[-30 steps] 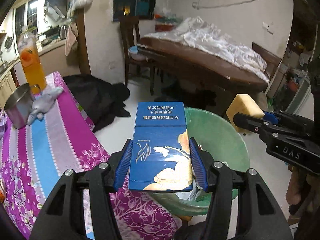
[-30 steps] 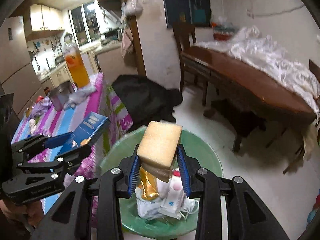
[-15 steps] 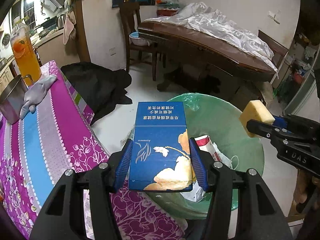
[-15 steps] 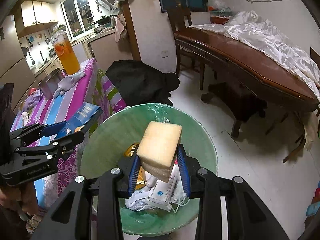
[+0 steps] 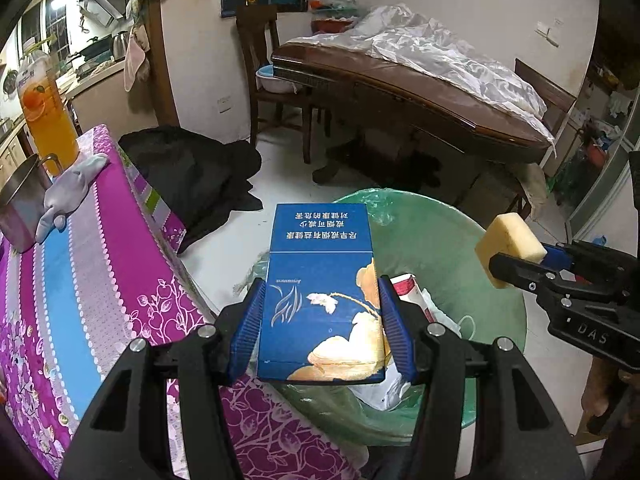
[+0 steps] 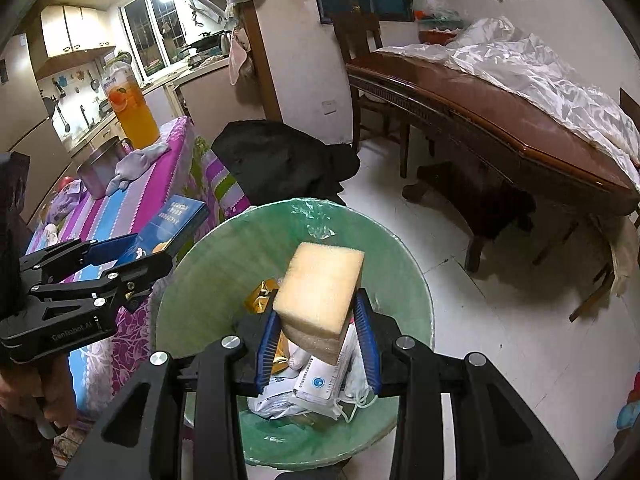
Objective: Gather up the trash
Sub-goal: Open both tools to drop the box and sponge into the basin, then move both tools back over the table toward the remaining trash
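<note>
My left gripper (image 5: 320, 316) is shut on a blue box (image 5: 320, 292) with gold and white print, held at the near left rim of a green-lined trash bin (image 5: 440, 232). In the right wrist view that box (image 6: 172, 224) and left gripper (image 6: 132, 252) sit at the left, beside the bin (image 6: 224, 264). My right gripper (image 6: 316, 340) is shut on a yellow sponge (image 6: 320, 288) directly above the bin's opening. The sponge (image 5: 510, 240) also shows at the right of the left wrist view. Paper packets, a mask and a gold wrapper (image 6: 260, 296) lie inside the bin.
A purple, blue-striped tablecloth (image 5: 80, 272) covers the table at the left, bearing a metal mug (image 5: 20, 208), a grey cloth (image 5: 68, 196) and an orange drink bottle (image 5: 48, 116). A black heap (image 5: 192, 176) lies on the floor. A dark wooden table (image 5: 420, 96) stands behind.
Both grippers have sunk toward the bin, which now looks larger with its contents showing. The box and the sponge stay gripped as before.
</note>
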`<state>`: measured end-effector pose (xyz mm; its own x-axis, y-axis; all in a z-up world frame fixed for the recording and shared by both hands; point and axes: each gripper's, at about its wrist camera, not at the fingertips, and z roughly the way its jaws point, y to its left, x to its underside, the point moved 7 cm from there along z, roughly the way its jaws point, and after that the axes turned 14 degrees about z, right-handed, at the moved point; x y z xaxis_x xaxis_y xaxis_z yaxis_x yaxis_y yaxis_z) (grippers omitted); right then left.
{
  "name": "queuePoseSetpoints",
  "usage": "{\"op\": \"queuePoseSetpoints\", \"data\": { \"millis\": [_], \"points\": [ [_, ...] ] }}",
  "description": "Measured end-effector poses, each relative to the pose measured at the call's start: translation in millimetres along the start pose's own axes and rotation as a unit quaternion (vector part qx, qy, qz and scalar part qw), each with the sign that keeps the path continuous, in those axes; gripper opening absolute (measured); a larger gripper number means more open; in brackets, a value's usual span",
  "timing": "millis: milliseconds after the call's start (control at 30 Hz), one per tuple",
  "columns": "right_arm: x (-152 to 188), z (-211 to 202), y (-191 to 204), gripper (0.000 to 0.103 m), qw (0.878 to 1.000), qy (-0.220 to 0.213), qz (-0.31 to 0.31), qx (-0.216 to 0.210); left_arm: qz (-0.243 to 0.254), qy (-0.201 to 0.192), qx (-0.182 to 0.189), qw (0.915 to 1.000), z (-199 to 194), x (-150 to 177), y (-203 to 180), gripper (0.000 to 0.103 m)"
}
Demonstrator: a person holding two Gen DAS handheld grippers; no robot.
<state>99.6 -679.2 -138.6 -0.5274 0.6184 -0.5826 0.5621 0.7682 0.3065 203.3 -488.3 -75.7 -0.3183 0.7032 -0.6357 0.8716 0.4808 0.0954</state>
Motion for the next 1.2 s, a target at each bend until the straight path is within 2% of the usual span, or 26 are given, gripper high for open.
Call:
{"op": "queuePoseSetpoints", "data": {
  "millis": [267,333,367,400,433,567,1033,1200],
  "points": [
    [1,0,0,0.038,1.0,-0.001,0.002,0.0,-0.002,0.001,-0.002,1.0,2,0,0,0.054],
    [1,0,-1,0.052,1.0,-0.003,0.004,-0.001,-0.002,0.004,-0.003,1.0,4,0,0,0.055],
    [0,0,-1,0.062,1.0,-0.006,0.006,0.0,-0.002,0.005,-0.002,1.0,4,0,0,0.062],
    [0,-1,-2,0.066,1.0,-0.009,0.008,-0.001,-0.002,0.004,-0.004,1.0,5,0,0,0.066],
    [0,-2,-2,0.066,1.0,-0.011,0.01,-0.001,-0.001,0.002,-0.008,1.0,4,0,1,0.072],
    [0,-3,-4,0.069,1.0,-0.015,0.015,-0.003,-0.005,0.002,-0.01,0.9999,5,1,3,0.075],
    [3,-11,4,0.071,1.0,-0.025,0.01,-0.012,-0.003,-0.002,-0.008,1.0,-5,6,4,0.076],
    [6,-23,20,0.074,0.999,-0.043,0.005,-0.034,-0.006,-0.011,-0.01,0.9999,-20,15,14,0.076]
  ]
}}
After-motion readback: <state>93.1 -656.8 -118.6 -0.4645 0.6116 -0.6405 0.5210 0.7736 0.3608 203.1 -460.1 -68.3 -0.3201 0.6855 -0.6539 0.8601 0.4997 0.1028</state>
